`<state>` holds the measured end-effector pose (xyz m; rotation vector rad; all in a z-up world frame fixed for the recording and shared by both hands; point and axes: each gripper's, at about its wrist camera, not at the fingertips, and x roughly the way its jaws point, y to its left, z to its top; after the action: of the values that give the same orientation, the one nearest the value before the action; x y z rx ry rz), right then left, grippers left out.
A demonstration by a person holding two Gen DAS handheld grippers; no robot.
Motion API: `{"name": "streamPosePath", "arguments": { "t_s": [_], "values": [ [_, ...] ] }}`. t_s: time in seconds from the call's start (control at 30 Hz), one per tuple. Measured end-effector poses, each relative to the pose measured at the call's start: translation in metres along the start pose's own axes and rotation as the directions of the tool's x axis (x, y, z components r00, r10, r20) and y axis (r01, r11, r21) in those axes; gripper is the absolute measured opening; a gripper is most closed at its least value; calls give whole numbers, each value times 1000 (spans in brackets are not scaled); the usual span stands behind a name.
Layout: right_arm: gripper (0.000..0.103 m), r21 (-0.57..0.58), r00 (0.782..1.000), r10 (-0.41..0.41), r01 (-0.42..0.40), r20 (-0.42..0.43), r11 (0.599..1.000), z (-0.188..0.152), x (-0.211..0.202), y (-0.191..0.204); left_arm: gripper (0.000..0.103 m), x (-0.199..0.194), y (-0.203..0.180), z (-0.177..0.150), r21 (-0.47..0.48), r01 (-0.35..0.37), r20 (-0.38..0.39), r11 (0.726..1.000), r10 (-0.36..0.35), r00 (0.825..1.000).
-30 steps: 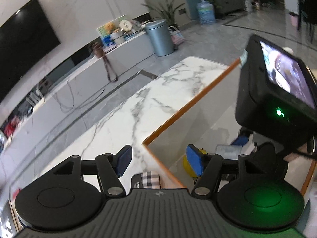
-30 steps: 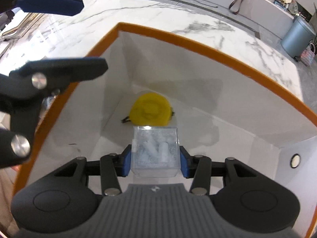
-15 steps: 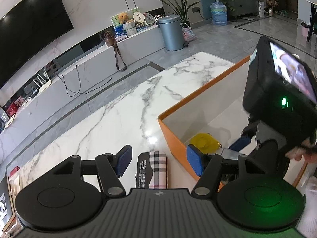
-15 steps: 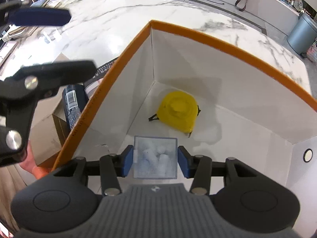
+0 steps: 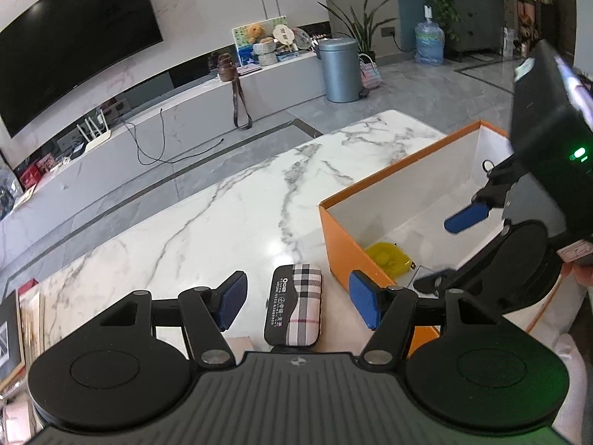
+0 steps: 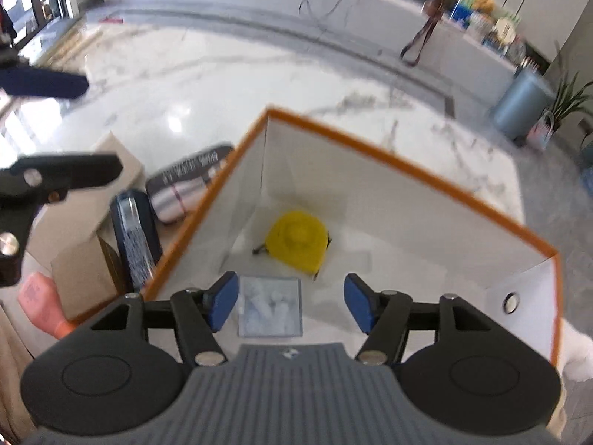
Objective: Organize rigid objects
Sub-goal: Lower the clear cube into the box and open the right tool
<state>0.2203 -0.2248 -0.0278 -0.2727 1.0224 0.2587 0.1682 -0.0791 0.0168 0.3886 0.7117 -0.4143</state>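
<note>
Two items already lie on the floor of the orange-rimmed white cardboard box (image 6: 370, 155): a round yellow tape measure (image 6: 298, 239) and, near it, a small clear plastic cube holding white pieces (image 6: 270, 306). The right gripper (image 6: 289, 302) hangs over the cube with its jaws opening; the cube sits between the blue pads, which no longer press on it, so the drop-off step looks finished. The left gripper (image 5: 296, 298) stands half open and empty above a checked fabric case with a black label (image 5: 296, 306), which lies on the white marble tabletop (image 5: 222, 215) just beside the box's orange wall. That case seems the likely next pick. A black cylinder (image 6: 135, 237) and a brown carton (image 6: 85, 244) crowd it on the near side, while the marble beyond lies open.
</note>
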Motion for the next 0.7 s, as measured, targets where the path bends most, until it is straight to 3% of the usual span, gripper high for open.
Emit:
{"name": "streamPosePath", "arguments": {
  "t_s": [0.17, 0.43, 0.7],
  "values": [
    [64, 33, 992, 8, -12, 126, 999, -5, -37, 12, 74, -18, 9, -9, -49, 4, 3, 999, -4, 1000],
    [64, 97, 960, 88, -117, 266, 988, -28, -79, 44, 74, -45, 21, -39, -133, 0, 5, 991, 0, 1000],
    [63, 141, 946, 136, -184, 295, 973, -61, -95, 79, 74, -55, 28, -79, -262, 24, -56, 965, -40, 998]
  ]
}}
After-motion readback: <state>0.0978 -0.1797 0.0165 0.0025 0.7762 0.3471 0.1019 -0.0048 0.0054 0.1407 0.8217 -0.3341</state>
